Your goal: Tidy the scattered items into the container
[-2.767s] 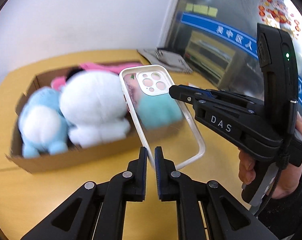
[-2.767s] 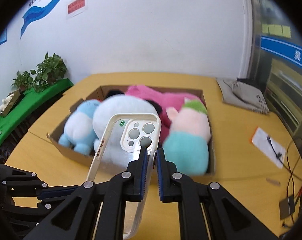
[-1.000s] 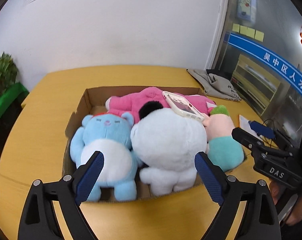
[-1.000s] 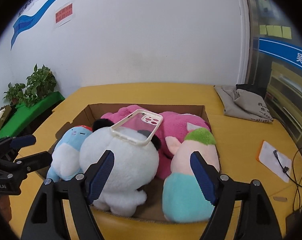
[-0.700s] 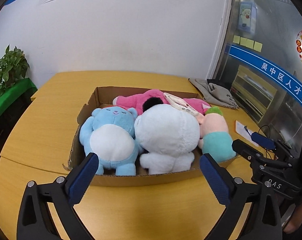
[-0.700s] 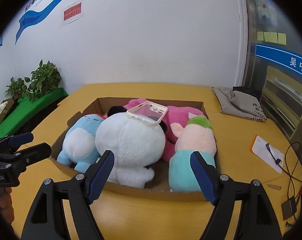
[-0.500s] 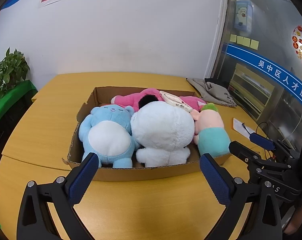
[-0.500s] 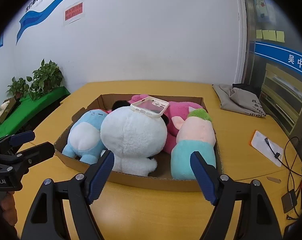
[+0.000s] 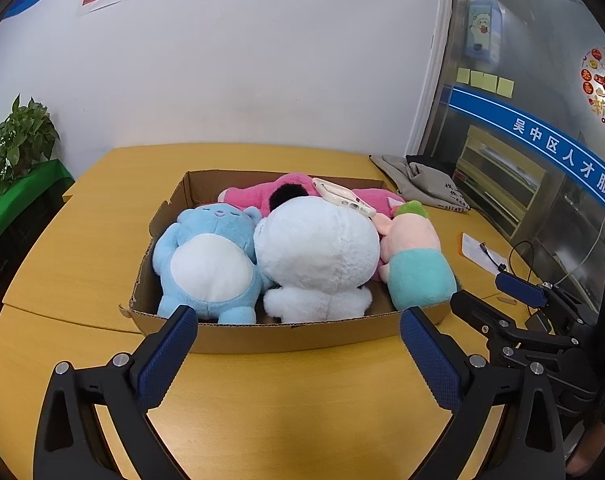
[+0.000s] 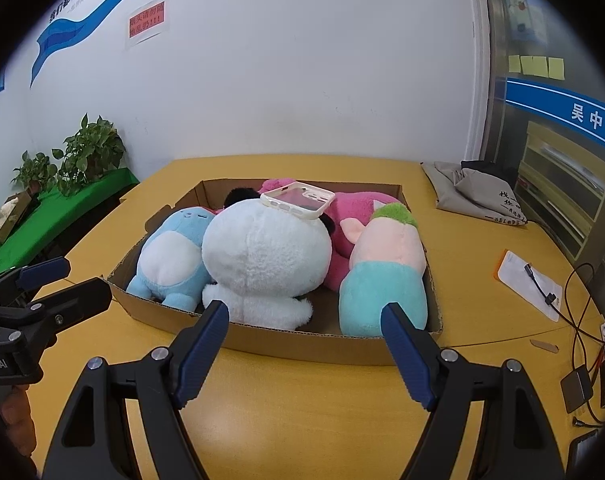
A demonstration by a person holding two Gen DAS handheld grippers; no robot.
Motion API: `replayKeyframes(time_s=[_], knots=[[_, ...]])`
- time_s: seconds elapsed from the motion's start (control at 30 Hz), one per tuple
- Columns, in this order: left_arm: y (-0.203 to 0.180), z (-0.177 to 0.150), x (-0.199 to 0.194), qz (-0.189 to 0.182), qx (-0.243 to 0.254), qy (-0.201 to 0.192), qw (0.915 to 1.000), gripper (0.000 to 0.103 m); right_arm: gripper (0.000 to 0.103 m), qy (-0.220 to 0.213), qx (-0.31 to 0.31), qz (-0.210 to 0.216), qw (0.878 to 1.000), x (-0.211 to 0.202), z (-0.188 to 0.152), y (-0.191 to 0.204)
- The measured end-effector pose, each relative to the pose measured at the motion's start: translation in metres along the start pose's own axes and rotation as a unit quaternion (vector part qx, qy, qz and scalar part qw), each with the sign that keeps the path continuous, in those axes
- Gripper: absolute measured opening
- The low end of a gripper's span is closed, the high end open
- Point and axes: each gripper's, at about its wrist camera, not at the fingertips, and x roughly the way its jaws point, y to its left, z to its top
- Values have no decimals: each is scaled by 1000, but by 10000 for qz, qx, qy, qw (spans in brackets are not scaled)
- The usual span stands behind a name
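clear white-rimmed phone case [image 10: 298,200] atop plush

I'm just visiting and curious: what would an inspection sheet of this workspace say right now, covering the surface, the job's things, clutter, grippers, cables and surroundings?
Surface: yellow wooden table, seam visible near the front.
Job's things: open brown cardboard box holds a light-blue plush bear, round white plush, pink plush and a pink-and-teal plush with green tuft; a cream-rimmed clear phone case rests on top of the white plush.
Clutter: grey folded cloth bag, white card with orange edge.
Grippers: left gripper and right gripper both wide open, empty, in front of the box.
Cables: black wires at the table's right edge.
Surroundings: white wall, red sign, potted plants, yellow sticky notes.
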Motion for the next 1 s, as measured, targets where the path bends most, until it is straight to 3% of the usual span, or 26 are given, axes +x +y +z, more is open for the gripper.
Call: replayKeyframes(time_s=[1.0], knots=[[-6,-7,15,27,52,155,9999,103,78,126,52,-35,9999,11,-9,-9]])
